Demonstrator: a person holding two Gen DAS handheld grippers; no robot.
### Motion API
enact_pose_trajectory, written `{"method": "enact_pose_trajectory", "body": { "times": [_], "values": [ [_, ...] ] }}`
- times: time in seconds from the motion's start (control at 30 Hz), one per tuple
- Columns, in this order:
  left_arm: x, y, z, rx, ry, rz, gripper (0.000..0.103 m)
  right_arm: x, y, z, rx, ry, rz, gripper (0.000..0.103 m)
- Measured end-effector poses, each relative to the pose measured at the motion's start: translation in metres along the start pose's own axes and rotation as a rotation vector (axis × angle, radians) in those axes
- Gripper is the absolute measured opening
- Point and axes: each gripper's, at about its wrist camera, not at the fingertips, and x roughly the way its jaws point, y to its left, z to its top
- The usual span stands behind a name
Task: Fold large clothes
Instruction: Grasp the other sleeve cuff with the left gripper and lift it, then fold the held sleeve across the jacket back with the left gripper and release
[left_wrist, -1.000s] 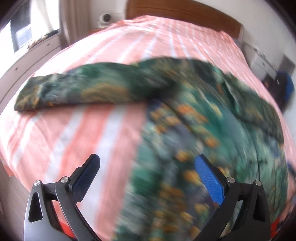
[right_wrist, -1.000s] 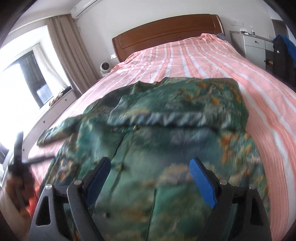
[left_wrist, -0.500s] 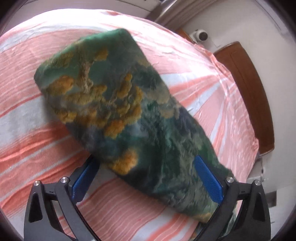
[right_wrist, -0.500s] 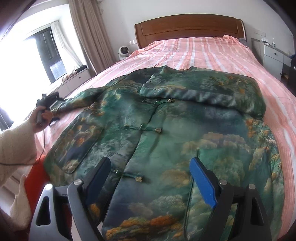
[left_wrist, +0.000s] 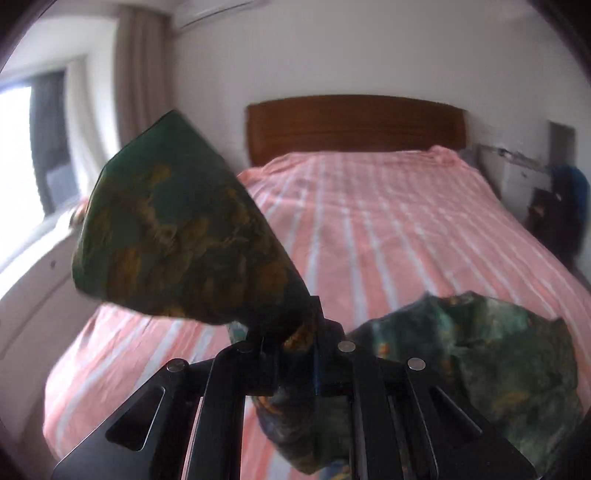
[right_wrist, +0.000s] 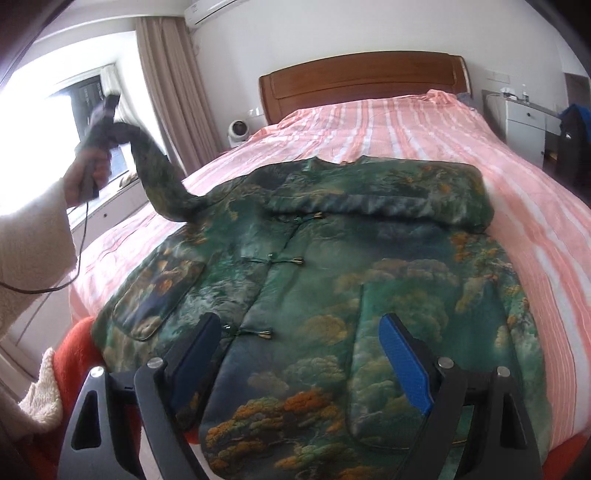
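Note:
A large green jacket (right_wrist: 332, 258) with an orange tree print lies front up on the pink striped bed (right_wrist: 406, 125), its right sleeve folded across the chest. My left gripper (left_wrist: 291, 332) is shut on the cuff end of the left sleeve (left_wrist: 177, 236) and holds it high above the bed; in the right wrist view the left gripper (right_wrist: 101, 118) is at the far left with the sleeve (right_wrist: 159, 177) hanging from it. My right gripper (right_wrist: 299, 350) is open and empty above the jacket's lower hem.
A wooden headboard (right_wrist: 362, 81) stands at the far end. A small white fan (right_wrist: 238, 133) sits left of the bed. A white cabinet (right_wrist: 524, 122) and dark clothes (right_wrist: 572, 140) are at the right. A window and curtain (right_wrist: 166, 92) are at the left.
My left gripper has closed on the left sleeve's end and lifted it high off the bed. My right gripper has stayed open over the hem.

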Motion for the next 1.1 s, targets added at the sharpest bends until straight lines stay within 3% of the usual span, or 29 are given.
{"method": "enact_pose_trajectory", "body": {
  "times": [0.13, 0.23, 0.3, 0.43, 0.47, 0.5, 0.57, 0.6, 0.77, 0.9, 1.0, 1.1],
  "values": [
    [-0.017, -0.147, 0.003, 0.259, -0.04, -0.153, 0.012, -0.01, -0.023, -0.005, 0.076, -0.027, -0.022, 0.087],
    [-0.006, -0.239, -0.037, 0.434, 0.015, -0.239, 0.012, -0.02, -0.04, -0.008, 0.131, -0.048, -0.04, 0.087],
    [0.012, -0.292, -0.08, 0.548, 0.101, -0.273, 0.013, -0.026, -0.05, -0.01, 0.155, -0.063, -0.054, 0.087],
    [0.036, -0.352, -0.152, 0.737, 0.247, -0.261, 0.03, -0.032, -0.066, -0.014, 0.198, -0.065, -0.076, 0.087],
    [0.037, -0.359, -0.168, 0.788, 0.25, -0.236, 0.046, -0.033, -0.069, -0.015, 0.21, -0.064, -0.078, 0.087],
    [0.037, -0.364, -0.173, 0.818, 0.238, -0.218, 0.067, -0.034, -0.072, -0.016, 0.219, -0.064, -0.079, 0.087],
    [0.023, -0.361, -0.183, 0.86, 0.197, -0.205, 0.09, -0.035, -0.076, -0.018, 0.226, -0.066, -0.081, 0.087],
    [0.016, -0.357, -0.183, 0.864, 0.186, -0.216, 0.094, -0.035, -0.078, -0.018, 0.228, -0.067, -0.083, 0.087],
    [-0.011, -0.332, -0.166, 0.793, 0.202, -0.297, 0.099, -0.028, -0.086, -0.016, 0.247, -0.057, -0.082, 0.087],
    [-0.026, -0.285, -0.142, 0.617, 0.205, -0.323, 0.1, -0.026, -0.09, -0.013, 0.249, -0.054, -0.091, 0.087],
    [-0.015, -0.243, -0.114, 0.432, 0.202, -0.299, 0.101, -0.023, -0.098, 0.003, 0.269, -0.047, -0.07, 0.087],
    [0.004, -0.196, -0.099, 0.291, 0.192, -0.223, 0.101, -0.011, -0.098, 0.049, 0.237, -0.057, -0.041, 0.087]
  ]
}}
